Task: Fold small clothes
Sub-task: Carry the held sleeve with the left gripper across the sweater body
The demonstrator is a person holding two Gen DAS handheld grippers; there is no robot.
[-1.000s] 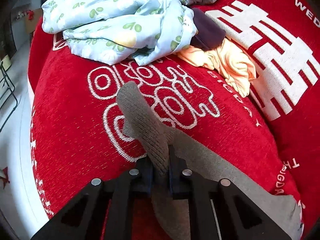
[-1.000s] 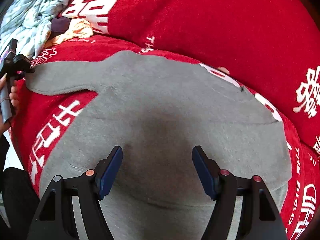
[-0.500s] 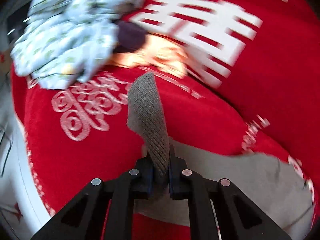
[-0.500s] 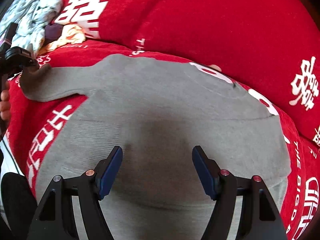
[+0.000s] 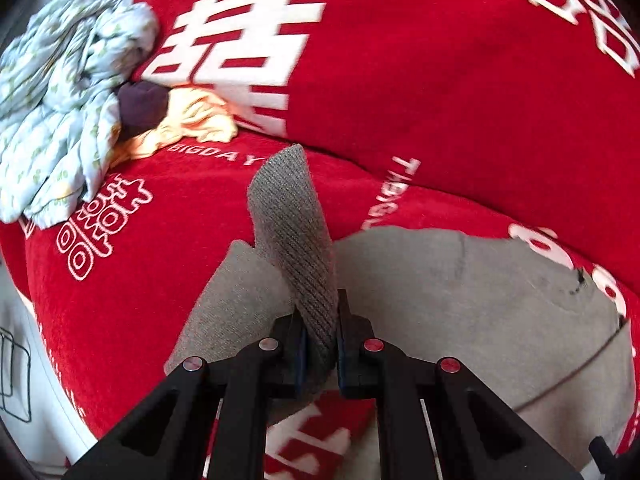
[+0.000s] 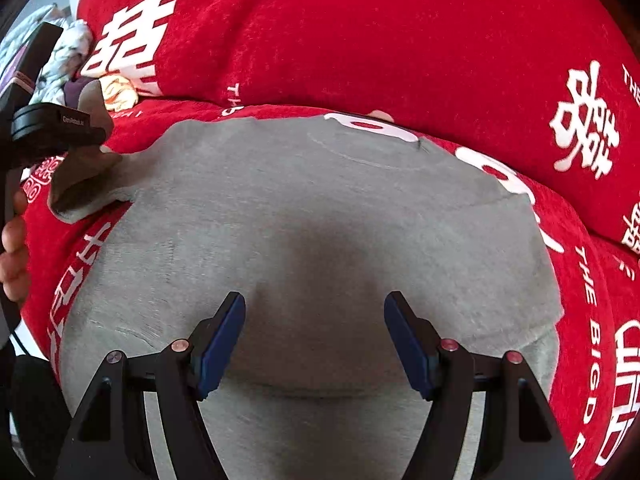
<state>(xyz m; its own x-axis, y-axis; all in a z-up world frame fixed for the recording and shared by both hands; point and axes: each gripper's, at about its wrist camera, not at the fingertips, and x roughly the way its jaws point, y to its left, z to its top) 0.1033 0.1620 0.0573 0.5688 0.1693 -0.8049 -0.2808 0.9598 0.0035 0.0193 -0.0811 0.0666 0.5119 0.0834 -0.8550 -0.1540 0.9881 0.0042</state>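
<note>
Grey knit fills most of both views: one small grey sweater [image 6: 312, 216] lies spread flat on a red cover [image 6: 360, 40] printed with white characters, over a seat and backrest. One sleeve [image 5: 296, 240] is lifted off the cover, and its ribbed cuff stands upright out of the left gripper [image 5: 320, 344], whose jaws are clamped tight on the cloth. From the right wrist view that gripper [image 6: 86, 146] shows at the far left, angled steeply down over the sweater's shoulder, with the lifted sleeve bent back toward the body of the garment; a person's hand [image 6: 14, 256] wraps the handle below it. The right gripper [image 6: 315, 336] also points steeply down, over the lower middle of the sweater, its two blue-padded fingers [image 6: 222, 340] spread wide with nothing between them; whether the tips touch the fabric cannot be told. At the far left end of the seat lies one crumpled pale blue printed cloth [image 5: 68, 112], and just beside it one dark purple piece [image 5: 142, 102] and one peach-coloured garment [image 5: 192, 120], all touching in a single heap well apart from the sweater. Counted: two grippers, one sweater, three other cloths.
</note>
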